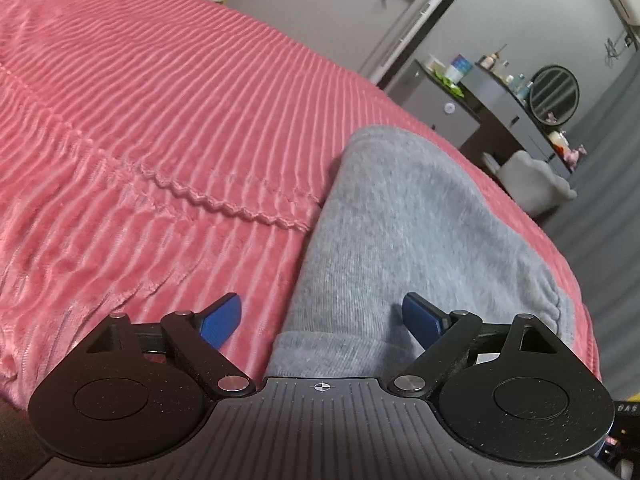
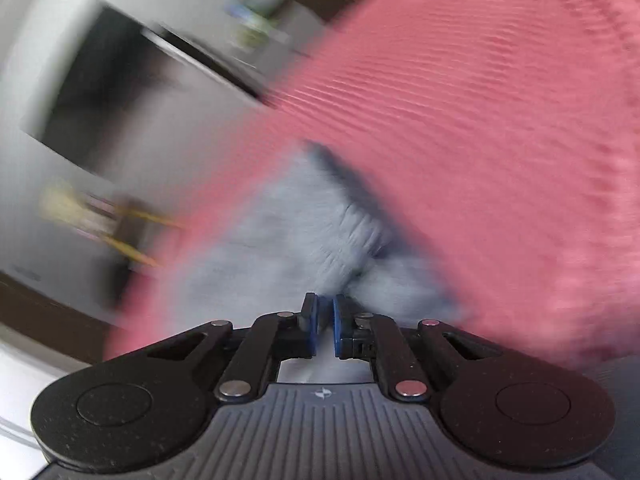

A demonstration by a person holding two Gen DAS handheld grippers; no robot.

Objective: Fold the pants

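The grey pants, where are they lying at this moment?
In the left wrist view the grey fleece pants lie folded on the pink ribbed bedspread, near its right edge, right ahead of the camera.

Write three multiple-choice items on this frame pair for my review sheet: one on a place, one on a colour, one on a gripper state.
1. Where do the grey pants lie?
A. On the ribbed bedspread
B. On the floor
C. On the dresser

2. What colour are the finger pads of the left hand-held gripper?
A. Red
B. Blue
C. Yellow

3. How do the jaws of the two hand-held grippers stand?
A. Both wide apart
B. Left closed, right wide
C. Left wide apart, right hand-held gripper closed

Key:
1 A: the left wrist view shows the pants spread on the pink bedspread, near its edge.
2 B: both pads show blue.
3 C: the left pads stand far apart over the fabric; the right pads sit nearly together, with no cloth visibly between them.
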